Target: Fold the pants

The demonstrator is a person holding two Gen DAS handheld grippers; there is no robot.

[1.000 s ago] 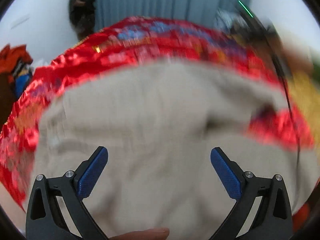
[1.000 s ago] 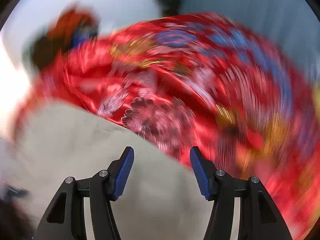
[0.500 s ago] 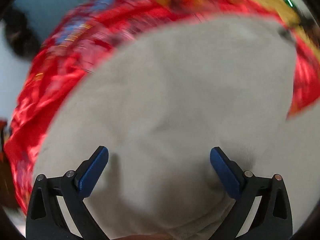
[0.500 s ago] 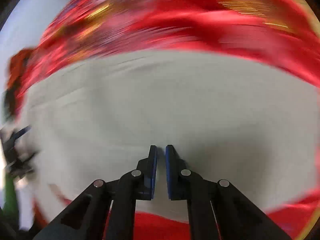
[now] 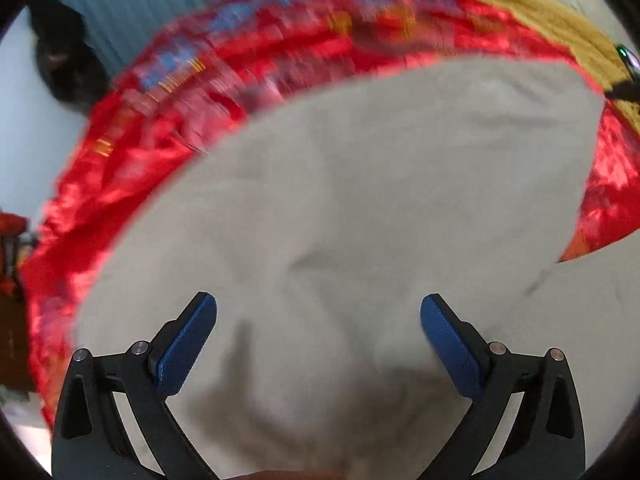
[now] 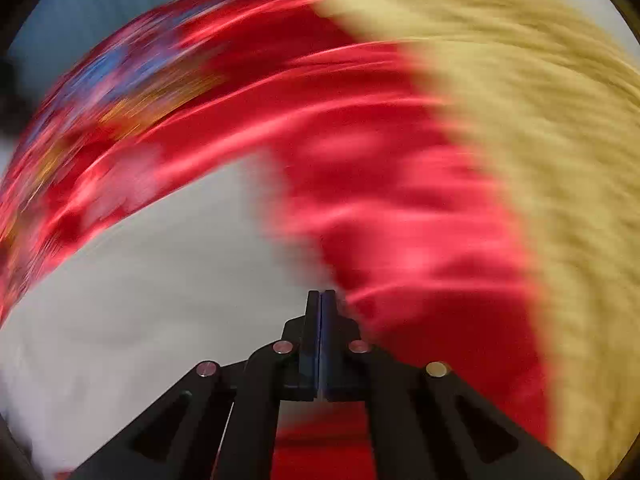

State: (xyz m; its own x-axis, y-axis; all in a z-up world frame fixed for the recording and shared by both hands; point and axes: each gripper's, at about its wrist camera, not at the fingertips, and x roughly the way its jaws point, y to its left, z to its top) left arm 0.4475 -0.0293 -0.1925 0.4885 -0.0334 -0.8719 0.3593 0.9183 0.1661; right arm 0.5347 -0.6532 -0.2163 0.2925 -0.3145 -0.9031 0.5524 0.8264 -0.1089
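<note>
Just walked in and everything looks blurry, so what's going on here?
A person with a claw in each hand is folding beige pants spread on a shiny red patterned cloth. The left claw hangs wide open over the pants, gripping nothing. The right claw looks shut at the pants' edge beside the red cloth; blur hides whether it pinches fabric. A yellow blanket lies beyond.

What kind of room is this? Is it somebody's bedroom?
Probably a bedroom at home, though I can't be sure. Beige pants lie spread on a shiny red patterned cover that looks like bedding, a fuzzy yellow blanket sits beside it, and a blue curtain hangs behind.
</note>
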